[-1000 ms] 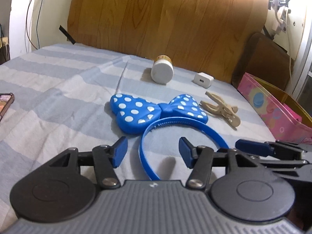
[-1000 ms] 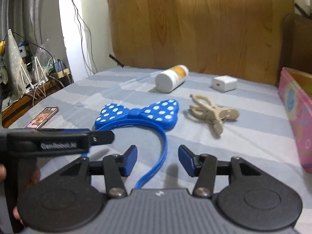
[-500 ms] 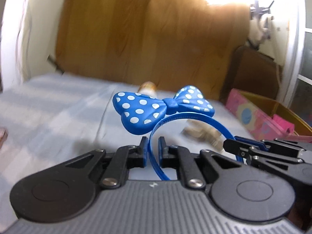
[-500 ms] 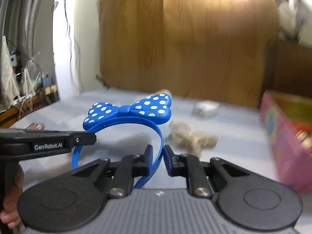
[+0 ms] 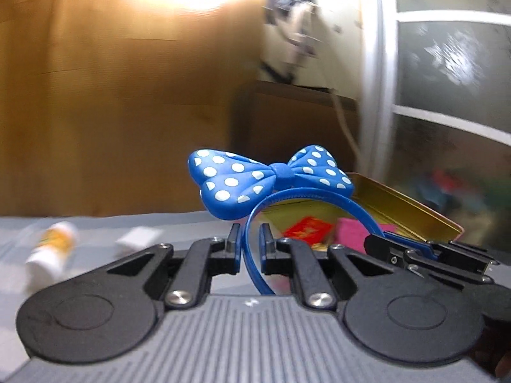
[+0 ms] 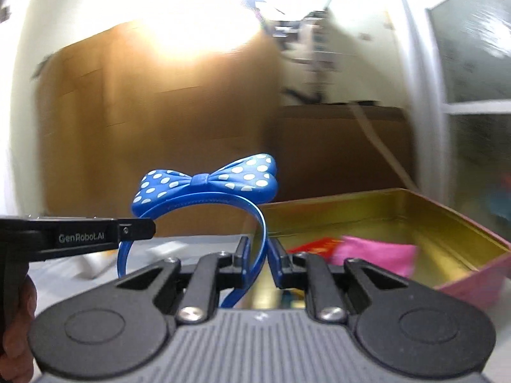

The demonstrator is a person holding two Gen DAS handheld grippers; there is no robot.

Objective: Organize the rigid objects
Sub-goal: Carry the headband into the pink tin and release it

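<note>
The blue polka-dot bow headband (image 5: 274,178) is in the air at the centre of both wrist views, held by 2 grippers at once. The left gripper (image 5: 250,243) is clamped on 1 leg of the band, and the right gripper (image 6: 259,253) is clamped on the other leg, with the bow upright above them. It hangs in front of the open gold-lined tin box (image 6: 447,223), which sits in the lower right of the right wrist frame.

The main risk, as I judge it, is the 2 grips working against each other. If the hands drift apart or twist, the thin plastic band could flex, spring out of 1 claw, or crack. Letting go unevenly could tip it onto the box rim (image 5: 415,204) so it lands outside. Both frames are blurred, so fast travel near the rim could also cause a knock.

The right wrist view shows the box interior broadly, with a pink item (image 6: 377,252) and a red card (image 6: 319,244) already inside. The left wrist view shows only a slice of that, but it alone shows a white bottle (image 5: 52,249) and a small white block (image 5: 139,236) lying on the striped bed sheet (image 5: 105,223) in the lower left.
</note>
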